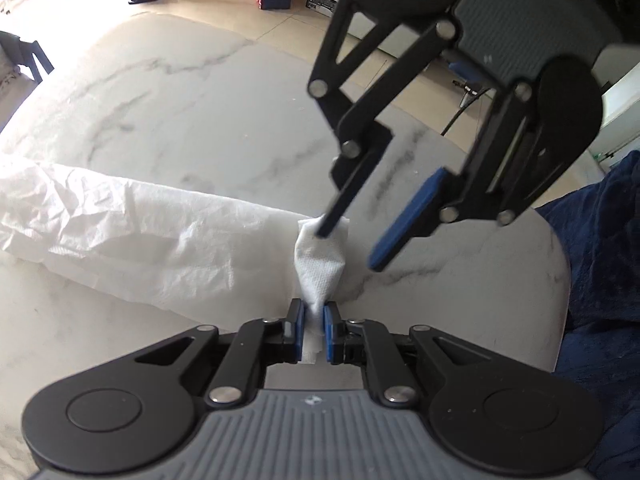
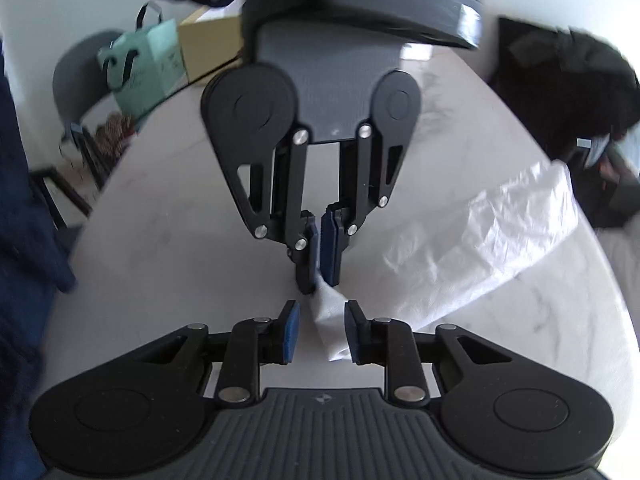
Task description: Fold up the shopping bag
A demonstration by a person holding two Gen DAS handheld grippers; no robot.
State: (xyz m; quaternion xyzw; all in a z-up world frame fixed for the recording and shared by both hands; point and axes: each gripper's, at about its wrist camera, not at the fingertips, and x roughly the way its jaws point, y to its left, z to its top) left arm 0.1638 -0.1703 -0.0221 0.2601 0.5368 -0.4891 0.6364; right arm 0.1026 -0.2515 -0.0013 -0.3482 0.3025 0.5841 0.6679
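A crumpled white shopping bag (image 1: 120, 232) (image 2: 480, 248) lies flattened into a long band on the marble table (image 1: 160, 100). A narrow white handle strip (image 1: 320, 268) (image 2: 330, 328) runs from its end. My left gripper (image 1: 313, 308) (image 2: 320, 276) is shut on that strip, pointing steeply down. My right gripper (image 1: 356, 240) (image 2: 320, 312) faces it from the opposite side with its jaws apart. The strip's loose end lies between them; one black finger (image 1: 332, 220) touches it in the left wrist view. The pads do not press on it.
The table's rounded edge (image 1: 556, 248) curves close on the right, next to dark blue fabric (image 1: 600, 280). A chair (image 2: 80, 140) carries a mint-green bag (image 2: 148, 68) beside a cardboard box (image 2: 208, 48). A black bag (image 2: 560, 92) sits at the far table side.
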